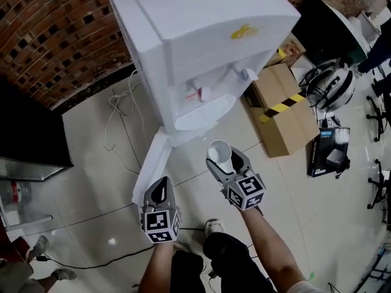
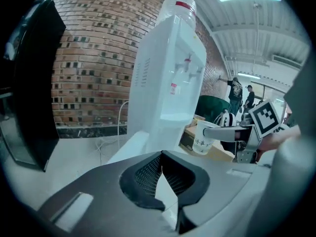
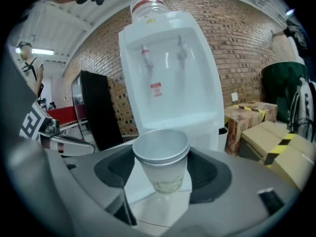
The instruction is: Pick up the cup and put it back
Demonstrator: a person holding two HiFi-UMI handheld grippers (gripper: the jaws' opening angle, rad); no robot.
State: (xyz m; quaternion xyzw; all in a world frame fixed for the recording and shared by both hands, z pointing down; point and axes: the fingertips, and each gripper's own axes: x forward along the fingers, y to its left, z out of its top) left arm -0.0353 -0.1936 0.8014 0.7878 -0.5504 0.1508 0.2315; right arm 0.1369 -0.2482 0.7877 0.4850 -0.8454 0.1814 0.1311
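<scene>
Honestly, the paper cup (image 1: pixel 218 149) is up in the air right now, pinched between the jaws of my right gripper (image 1: pixel 225 159), just in front of the water dispenser (image 1: pixel 201 35) and its drip tray (image 1: pixel 201 112). My left gripper (image 1: pixel 161 191) hangs beside it, jaws together, nothing in them. My worry: thin paper walls, so squeezing harder would probably crumple it, and easing off could drop it to the floor (image 1: pixel 98 163). Going in too high, the rim could clip the taps (image 1: pixel 244 74) and tip it.
</scene>
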